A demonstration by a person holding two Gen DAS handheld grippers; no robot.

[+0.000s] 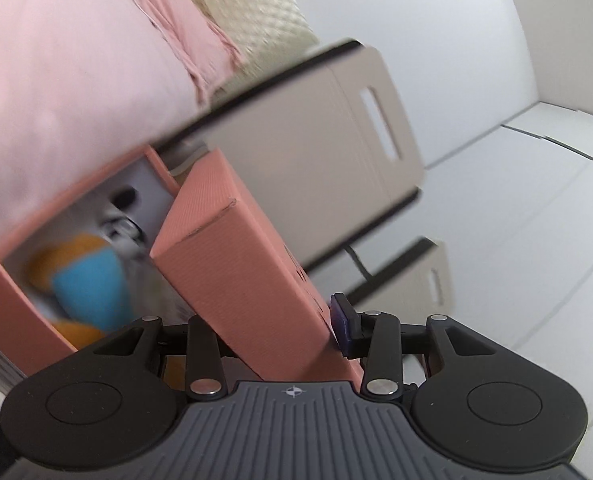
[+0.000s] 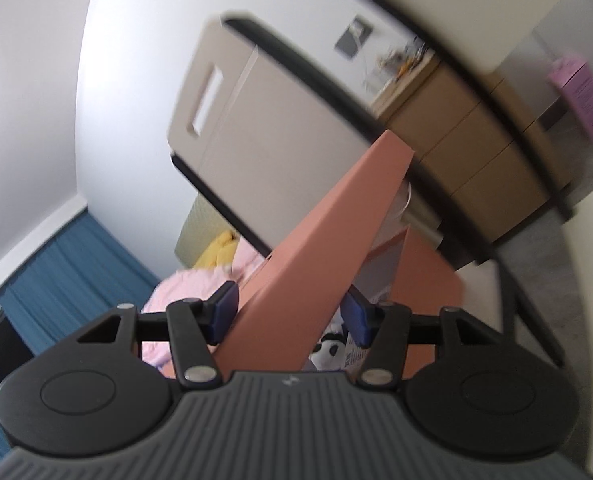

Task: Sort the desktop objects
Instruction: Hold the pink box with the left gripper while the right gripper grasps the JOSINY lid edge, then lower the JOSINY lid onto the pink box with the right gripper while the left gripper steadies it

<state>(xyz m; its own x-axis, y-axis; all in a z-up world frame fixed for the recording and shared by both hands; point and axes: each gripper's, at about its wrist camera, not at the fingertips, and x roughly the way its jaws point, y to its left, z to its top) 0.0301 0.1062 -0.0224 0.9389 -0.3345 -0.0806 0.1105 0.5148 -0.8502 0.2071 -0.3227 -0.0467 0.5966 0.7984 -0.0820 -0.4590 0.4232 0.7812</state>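
Observation:
A salmon-pink cardboard box (image 1: pixel 252 264) is held tilted in the air. My left gripper (image 1: pixel 272 336) is shut on its side wall; one blue pad (image 1: pixel 342 322) shows on the outside. Inside the box lie an orange and blue plush toy (image 1: pixel 84 280) and a black and white item (image 1: pixel 124 232), blurred. My right gripper (image 2: pixel 292 316) is shut on the box's other wall (image 2: pixel 308 264), blue pads (image 2: pixel 226 310) on both sides. A panda plush (image 2: pixel 330 354) shows inside the box below that wall.
A beige chair back with a handle slot (image 1: pixel 336 152) stands close behind the box, also in the right wrist view (image 2: pixel 256 128). Pink bedding (image 1: pixel 56 80) is at left. A wooden drawer unit (image 2: pixel 476 152) and blue curtain (image 2: pixel 68 276) are further off.

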